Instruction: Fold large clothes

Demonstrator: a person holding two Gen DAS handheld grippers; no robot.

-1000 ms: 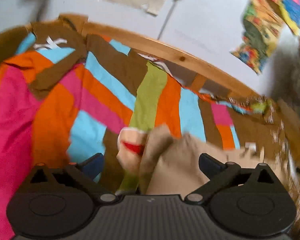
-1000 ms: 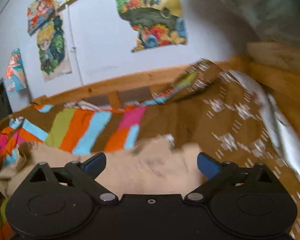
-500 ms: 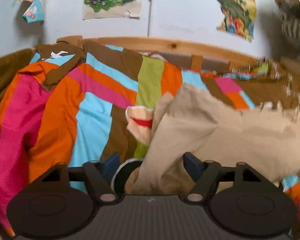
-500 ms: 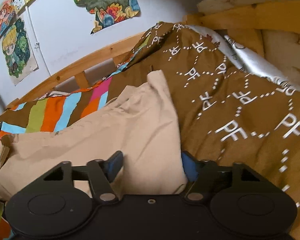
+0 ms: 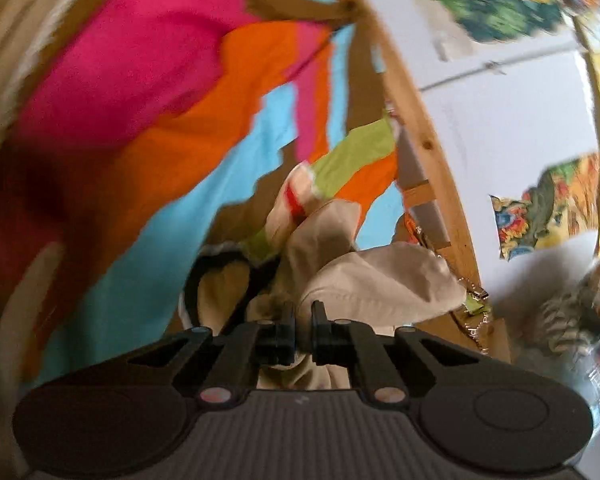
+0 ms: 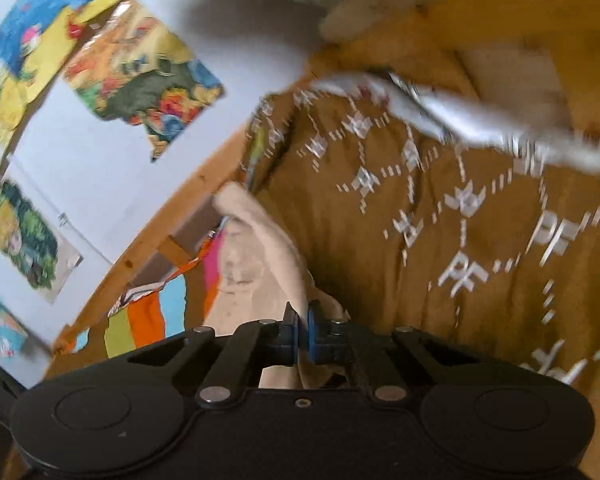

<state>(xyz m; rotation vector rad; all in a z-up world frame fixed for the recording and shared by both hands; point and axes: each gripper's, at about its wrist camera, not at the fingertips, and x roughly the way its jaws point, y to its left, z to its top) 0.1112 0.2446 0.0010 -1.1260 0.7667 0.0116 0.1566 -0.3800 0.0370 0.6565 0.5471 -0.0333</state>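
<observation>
A beige garment (image 5: 364, 280) is bunched up over a striped multicolour bedspread (image 5: 148, 128). My left gripper (image 5: 303, 312) is shut on a fold of it, the cloth pinched between the two fingers, beside the garment's dark-edged neck opening (image 5: 220, 280). In the right wrist view the same beige garment (image 6: 260, 264) runs up from my right gripper (image 6: 302, 320), which is shut on its edge. Both views are tilted and blurred.
A wooden bed rail (image 5: 424, 148) runs along a white wall with colourful posters (image 6: 140, 80). A brown blanket with white "PF" lettering (image 6: 460, 240) fills the right side, with a silvery cloth (image 6: 460, 112) across its top.
Both grippers went from open to shut on the beige garment. Both cameras have since swung and tilted, and the garment is gathered up off the bed.
</observation>
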